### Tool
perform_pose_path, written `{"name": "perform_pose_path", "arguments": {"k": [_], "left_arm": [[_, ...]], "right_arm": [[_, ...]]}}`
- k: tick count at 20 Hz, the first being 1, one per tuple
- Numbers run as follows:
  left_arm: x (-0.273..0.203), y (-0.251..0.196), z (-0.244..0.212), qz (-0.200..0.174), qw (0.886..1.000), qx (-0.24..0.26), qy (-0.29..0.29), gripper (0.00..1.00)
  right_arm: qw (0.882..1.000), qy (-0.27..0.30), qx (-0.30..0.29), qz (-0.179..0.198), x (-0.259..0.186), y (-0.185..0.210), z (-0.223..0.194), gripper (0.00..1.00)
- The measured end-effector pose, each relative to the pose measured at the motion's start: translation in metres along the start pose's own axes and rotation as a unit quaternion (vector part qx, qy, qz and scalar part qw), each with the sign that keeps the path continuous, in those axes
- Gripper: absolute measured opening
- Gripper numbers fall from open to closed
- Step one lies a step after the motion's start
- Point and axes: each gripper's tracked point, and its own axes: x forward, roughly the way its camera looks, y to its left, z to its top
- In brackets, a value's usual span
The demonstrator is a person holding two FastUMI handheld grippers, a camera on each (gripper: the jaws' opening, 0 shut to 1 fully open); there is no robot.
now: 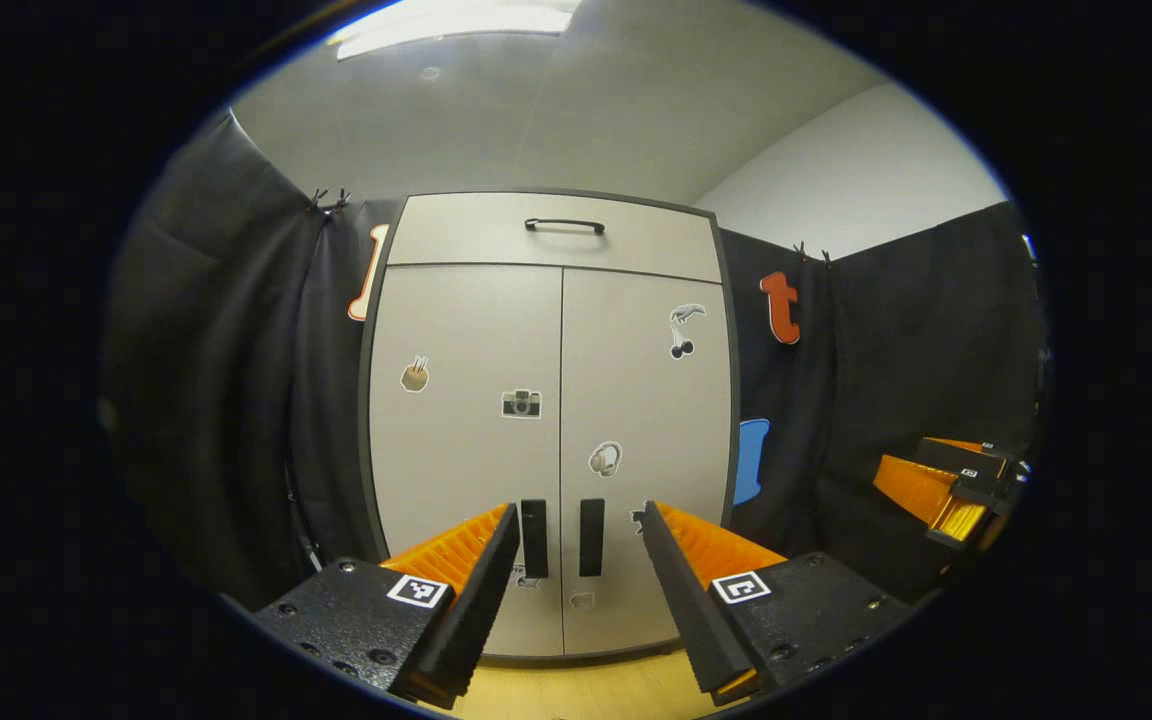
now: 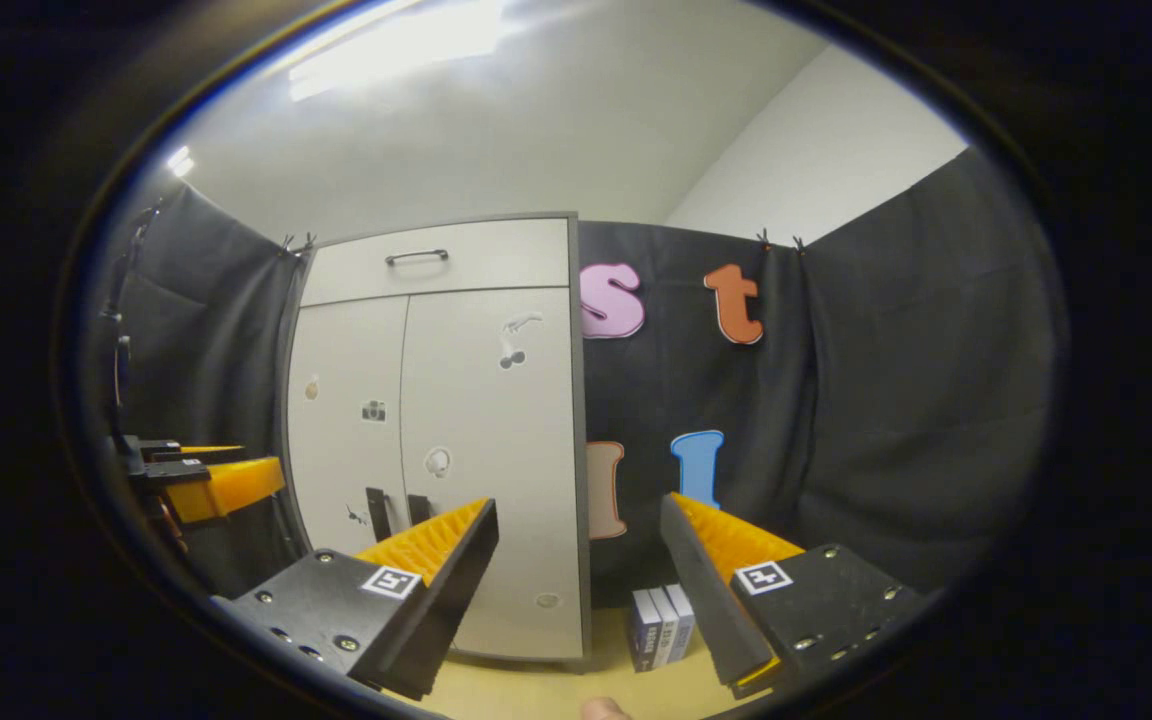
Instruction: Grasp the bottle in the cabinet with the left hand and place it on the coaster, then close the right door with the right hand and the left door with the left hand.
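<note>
Your left gripper (image 1: 576, 545) hangs spread in front of the cabinet (image 1: 546, 420), framing its two door handles (image 1: 563, 538); drive in off-centre and a finger could jam against a door instead of catching the handle. Both doors look closed, so the bottle must be inside the cabinet, hidden. Your right gripper (image 2: 576, 550), also spread, waits right of the cabinet, near some books (image 2: 661, 625).

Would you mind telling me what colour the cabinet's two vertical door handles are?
Black, against pale grey doors; the door handles show best in the left gripper view.
</note>
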Motion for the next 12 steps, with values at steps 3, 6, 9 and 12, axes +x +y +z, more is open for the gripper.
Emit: {"name": "perform_pose_path", "arguments": {"k": [3,6,9,12], "left_arm": [[0.0009,0.0025,0.0005,0.002,1.000,-0.003,-0.001,0.81],[0.0017,0.0040,0.0004,0.003,1.000,-0.004,-0.001,0.81],[0.0022,0.0046,-0.0008,0.002,1.000,-0.006,0.000,0.81],[0.0029,0.0067,-0.0018,0.002,1.000,-0.005,0.001,0.81]], "right_arm": [[1.000,-0.001,0.001,0.000,0.0005,0.0000,0.0010,0.98],[1.000,-0.002,0.000,-0.001,0.0010,0.0000,0.0014,0.98],[1.000,0.000,-0.001,-0.001,0.0008,0.0005,0.0005,0.98],[1.000,0.001,-0.003,-0.003,0.0010,0.0002,-0.0007,0.98]]}}
